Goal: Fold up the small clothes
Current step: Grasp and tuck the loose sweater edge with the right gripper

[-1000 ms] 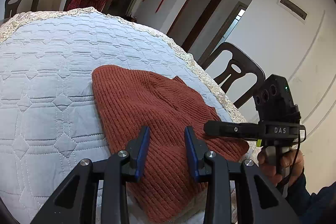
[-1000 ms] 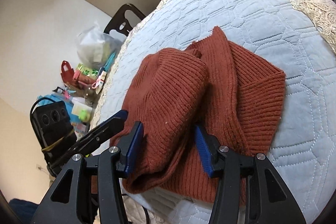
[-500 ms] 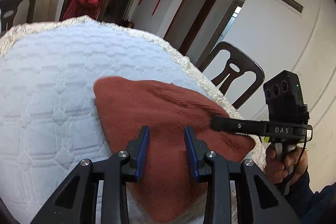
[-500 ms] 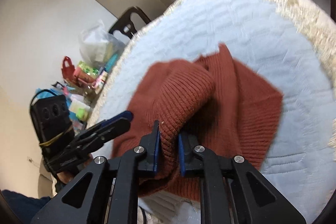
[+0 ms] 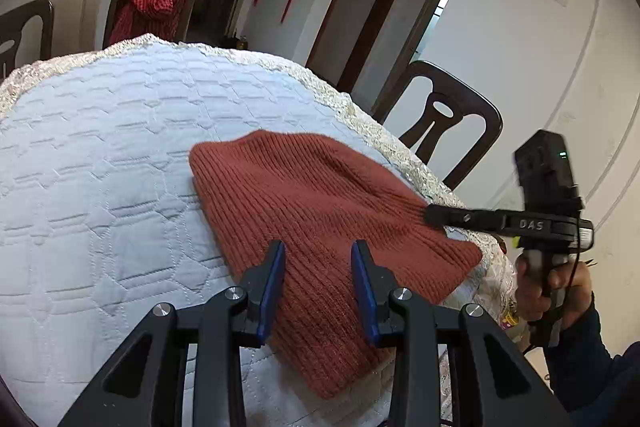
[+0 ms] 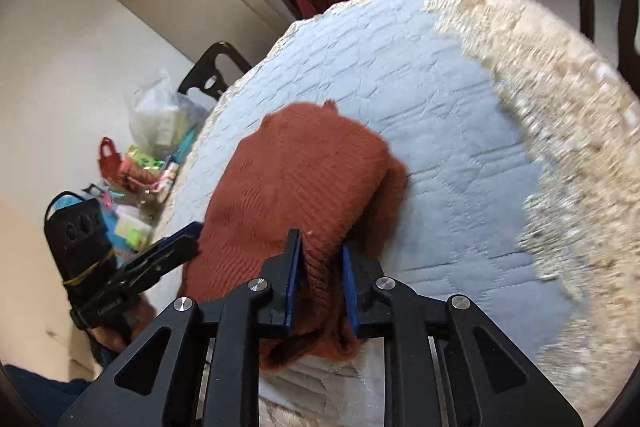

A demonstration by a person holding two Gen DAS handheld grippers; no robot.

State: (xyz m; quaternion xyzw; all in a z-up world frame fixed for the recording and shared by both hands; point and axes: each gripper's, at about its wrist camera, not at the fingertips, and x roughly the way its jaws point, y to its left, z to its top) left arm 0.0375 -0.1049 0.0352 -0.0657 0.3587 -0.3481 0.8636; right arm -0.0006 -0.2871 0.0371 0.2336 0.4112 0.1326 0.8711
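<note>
rust knit garment (image 6: 304, 179) (bunched), pinched in jaws

Left wrist view set close behind its blue pads, angled down across the quilted table (image 5: 100, 155), right wrist view likewise tilted down, rust knit garment (image 5: 320, 211) shared, each opposite gripper caught at 3 and 9 o'clock.

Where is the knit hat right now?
The knit hat lies on the quilted cloth near its lace edge; in the right wrist view its near fold sits pinched in the right claw.
</note>
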